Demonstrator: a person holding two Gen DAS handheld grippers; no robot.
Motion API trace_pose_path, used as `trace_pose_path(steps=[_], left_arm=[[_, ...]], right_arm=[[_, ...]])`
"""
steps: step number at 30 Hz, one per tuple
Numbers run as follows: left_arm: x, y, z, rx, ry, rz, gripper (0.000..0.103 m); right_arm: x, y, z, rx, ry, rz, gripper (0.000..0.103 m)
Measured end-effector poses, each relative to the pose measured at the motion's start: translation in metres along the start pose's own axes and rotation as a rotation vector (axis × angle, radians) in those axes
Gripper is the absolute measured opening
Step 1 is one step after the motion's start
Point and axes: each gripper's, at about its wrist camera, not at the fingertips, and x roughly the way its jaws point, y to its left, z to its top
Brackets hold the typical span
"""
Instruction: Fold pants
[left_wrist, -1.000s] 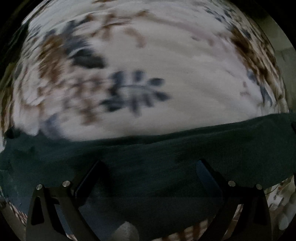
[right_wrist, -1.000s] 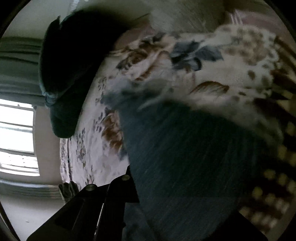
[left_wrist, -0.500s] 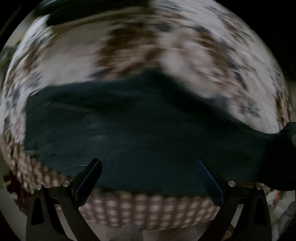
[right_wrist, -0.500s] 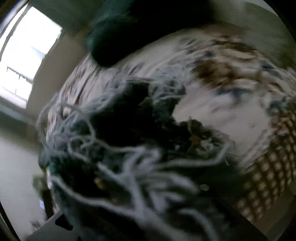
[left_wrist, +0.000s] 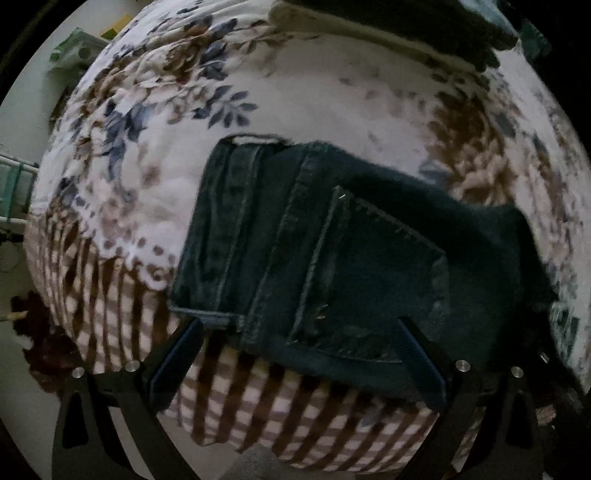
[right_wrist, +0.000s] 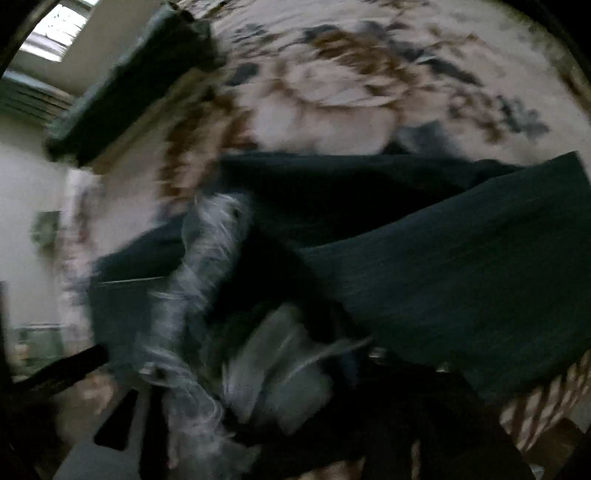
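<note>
From my left camera I see the pants (left_wrist: 332, 258), dark denim, lying on the bed (left_wrist: 314, 103) near its front edge, waistband end toward the left and a stitched back pocket (left_wrist: 373, 280) facing up. The bed's cover is floral over most of its top and brown-and-white checked along the edge nearest me. The left hand-held gripper (left_wrist: 295, 354) hovers at that edge with its two fingers spread wide, one at each side of the pocket area, and nothing is between them. The right part of the pants runs into shadow and I cannot follow where the legs go. At the top of that view a dark pile (left_wrist: 406, 26) lies at the far side of the bed, cut off by the frame; I cannot say what it is.

The right camera is badly smeared. Dark pants cloth (right_wrist: 443, 266) fills most of the view, with a frayed pale hem (right_wrist: 207, 258) running down the left-centre. The right hand-held gripper's fingers are buried behind the cloth and blur, so I cannot tell whether it is closed or has hold of the fabric. A bright window (right_wrist: 55, 33) shows in the upper left corner.
</note>
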Motion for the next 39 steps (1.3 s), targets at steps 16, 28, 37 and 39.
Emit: trace_pose_path(steps=[16,28,37,39], left_arm=[[0.042,-0.189,-0.025,0.312,0.067,-0.211,0.018],[0.048,-0.151,-0.019,0.265,0.047,-0.141,0.003],[0.025,-0.068,-0.025,-0.050,0.034,-0.242,0.074],[0.024,-0.055,-0.032,-0.080,0.001,-0.290,0.077]], right_arm=[[-0.092,-0.157,0.006,0.296,-0.049,-0.103,0.060],[-0.031,-0.114,0.018,0.121,0.093,-0.145,0.051],[0.040,-0.041,-0.013,-0.166,0.311,-0.124,0.025],[0.042,-0.038,-0.012,-0.168,0.317,-0.158,0.025]])
